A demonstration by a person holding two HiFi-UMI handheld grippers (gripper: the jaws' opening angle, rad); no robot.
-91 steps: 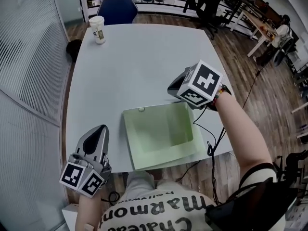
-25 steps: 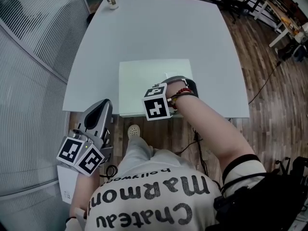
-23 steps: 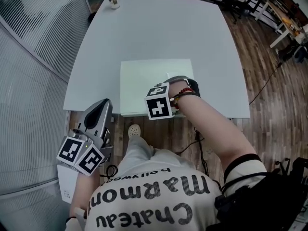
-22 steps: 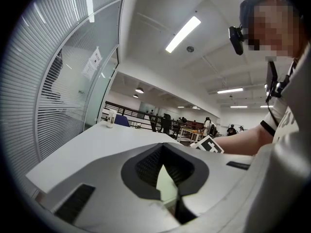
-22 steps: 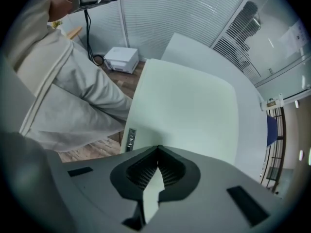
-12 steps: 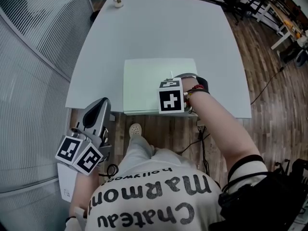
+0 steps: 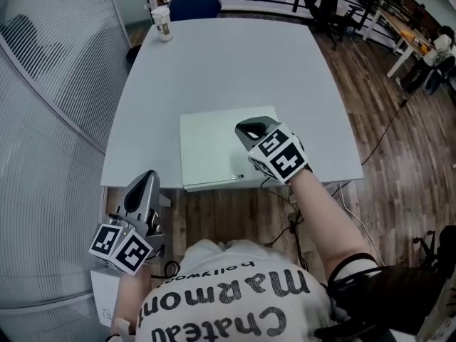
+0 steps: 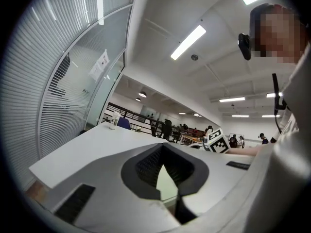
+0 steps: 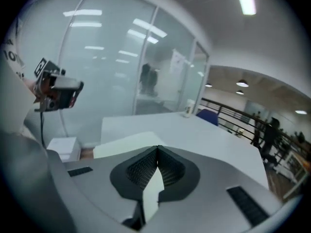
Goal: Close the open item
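A pale green folder [image 7: 210, 148] lies shut and flat on the white table [image 7: 228, 63], close to its near edge. My right gripper [image 7: 249, 128] hovers over the folder's right part, jaws shut with nothing between them. In the right gripper view the folder [image 9: 126, 144] lies just below and ahead of the gripper's closed tips [image 9: 157, 148]. My left gripper [image 7: 146, 177] is off the table at the near left, shut and empty. In the left gripper view, its tips [image 8: 162, 147] meet and the folder [image 8: 167, 181] shows through the gap below them.
A paper cup [image 7: 162, 23] stands at the table's far left corner, with a blue chair [image 7: 194, 2] behind it. A glass wall with blinds [image 7: 50, 98] runs along the left. A white box [image 7: 100, 291] sits on the floor at the near left.
The folder lay open 3.6 s ago and is now shut flat. Over the last second my right gripper moved from the folder's near edge up over its right part. The left gripper stayed put.
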